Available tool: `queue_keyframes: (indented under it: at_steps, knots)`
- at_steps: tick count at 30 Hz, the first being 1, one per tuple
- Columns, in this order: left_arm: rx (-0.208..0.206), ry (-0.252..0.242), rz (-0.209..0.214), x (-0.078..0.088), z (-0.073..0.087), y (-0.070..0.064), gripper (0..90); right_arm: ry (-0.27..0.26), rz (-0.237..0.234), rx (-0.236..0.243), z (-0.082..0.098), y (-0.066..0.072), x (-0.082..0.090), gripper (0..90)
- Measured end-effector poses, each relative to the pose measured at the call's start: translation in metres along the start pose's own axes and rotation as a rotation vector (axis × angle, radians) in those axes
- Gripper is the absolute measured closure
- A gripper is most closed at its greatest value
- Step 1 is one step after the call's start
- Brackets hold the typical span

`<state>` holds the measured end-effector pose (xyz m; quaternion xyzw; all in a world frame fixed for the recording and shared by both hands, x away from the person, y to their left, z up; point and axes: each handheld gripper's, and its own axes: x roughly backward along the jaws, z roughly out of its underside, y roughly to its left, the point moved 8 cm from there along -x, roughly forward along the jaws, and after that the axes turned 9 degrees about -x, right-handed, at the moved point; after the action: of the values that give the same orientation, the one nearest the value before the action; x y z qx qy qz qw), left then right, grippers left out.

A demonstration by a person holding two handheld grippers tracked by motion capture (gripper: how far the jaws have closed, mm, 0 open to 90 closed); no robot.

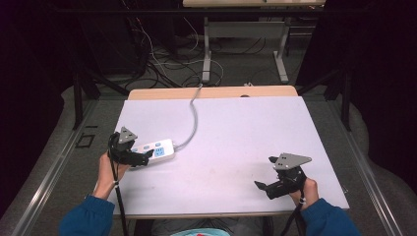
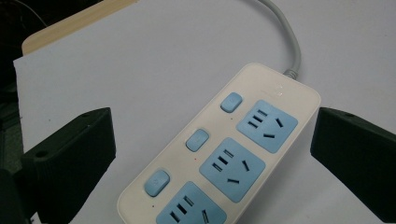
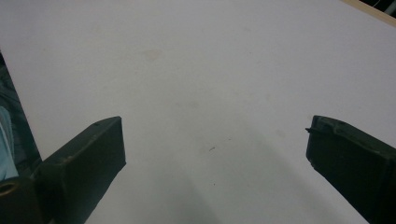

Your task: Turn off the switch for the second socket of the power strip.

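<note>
Your left tongs (image 2: pixel 210 154) gape wide around the power strip (image 2: pixel 219 154) near the table's (image 1: pixel 236 132) left edge, seemingly untouched, so close squarely across it next; right tongs (image 1: pixel 268 188) hover open, empty.

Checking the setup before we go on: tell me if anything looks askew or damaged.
Nothing stands out. The white power strip with blue sockets lies flat and intact on the white table, between the open left gripper jaws.

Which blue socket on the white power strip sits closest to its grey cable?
The far-end blue socket, beside the grey cable on the white power strip; the others sit farther down.
</note>
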<state>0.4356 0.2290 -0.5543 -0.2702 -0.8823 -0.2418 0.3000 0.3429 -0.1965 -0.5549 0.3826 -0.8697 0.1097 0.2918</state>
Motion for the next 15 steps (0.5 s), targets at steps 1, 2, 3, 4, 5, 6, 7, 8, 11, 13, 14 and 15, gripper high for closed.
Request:
queue_keyframes:
  at_steps: [1,2,3,4,5,6,7,8,11,13,14,15]
  knots:
    - [0.003,-0.002,0.001,-0.001,0.0,0.0,0.0,0.007,-0.002,-0.003,0.0,0.0,0.0,4.2]
    - [0.001,0.008,0.002,-0.001,0.001,0.001,0.0,-0.005,-0.003,0.0,0.0,0.0,-0.001,4.2]
    - [0.001,0.008,0.002,-0.001,0.001,0.001,0.0,-0.005,-0.003,0.0,0.0,0.0,-0.001,4.2]
    - [0.004,0.004,0.006,-0.002,0.001,0.002,0.0,0.002,-0.003,0.001,0.0,0.0,0.0,4.2]
    - [0.004,0.004,0.006,-0.002,0.001,0.002,0.0,0.002,-0.003,0.001,0.0,0.0,0.0,4.2]
    - [0.006,0.009,0.01,-0.003,0.001,0.003,0.0,-0.001,0.0,-0.002,0.0,0.0,0.0,4.2]
    - [0.006,0.009,0.01,-0.003,0.001,0.003,0.0,0.001,0.003,-0.006,0.0,0.001,-0.001,4.2]
    - [0.014,0.014,0.017,-0.005,0.002,0.003,0.0,0.004,0.001,-0.006,0.001,0.001,-0.001,4.2]
    - [0.02,0.02,0.024,-0.008,0.002,0.005,0.0,0.006,-0.004,0.004,0.0,0.001,-0.001,4.2]
    - [0.023,0.029,0.031,-0.009,0.003,0.004,0.0,0.01,-0.005,0.001,0.001,0.001,-0.001,4.3]
    - [0.039,0.03,0.034,-0.011,0.004,0.005,0.0,0.01,-0.003,0.004,0.001,0.001,-0.001,4.3]
    - [0.028,0.038,0.037,-0.012,0.004,0.006,0.0,0.01,-0.004,0.003,0.001,0.001,-0.001,4.3]
